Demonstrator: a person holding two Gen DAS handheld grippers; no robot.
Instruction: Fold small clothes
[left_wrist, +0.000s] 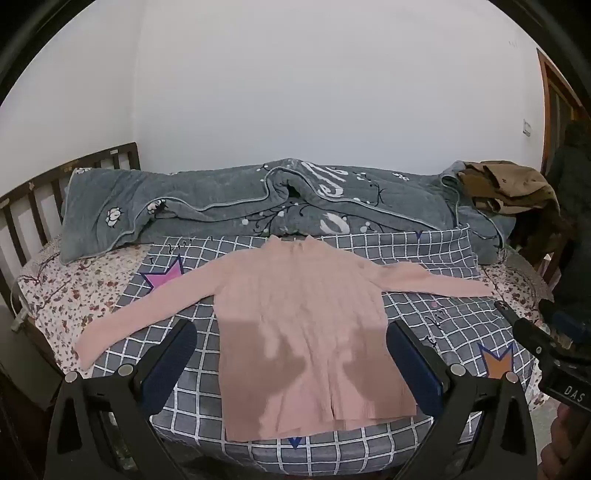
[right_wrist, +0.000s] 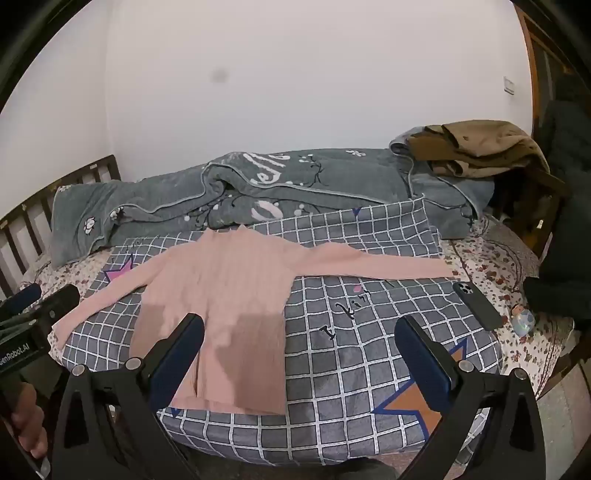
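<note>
A small pink long-sleeved top (left_wrist: 299, 321) lies flat on a grey checked sheet (left_wrist: 424, 321), both sleeves spread out to the sides, hem toward me. My left gripper (left_wrist: 291, 354) is open and empty, held above the top's lower half. The right wrist view shows the same top (right_wrist: 225, 295) left of centre. My right gripper (right_wrist: 299, 347) is open and empty, above the sheet (right_wrist: 351, 354) just right of the top's hem. The right gripper's body shows at the right edge of the left wrist view (left_wrist: 546, 350), and the left one's at the left edge of the right wrist view (right_wrist: 29, 332).
A rumpled grey quilt (left_wrist: 258, 199) lies along the wall behind the top. Brown clothes (right_wrist: 480, 151) are piled at the back right. A dark phone (right_wrist: 478, 304) and a small round object (right_wrist: 522, 321) lie on the floral bedsheet (right_wrist: 509, 266) at right. A wooden headboard (left_wrist: 44, 192) stands at left.
</note>
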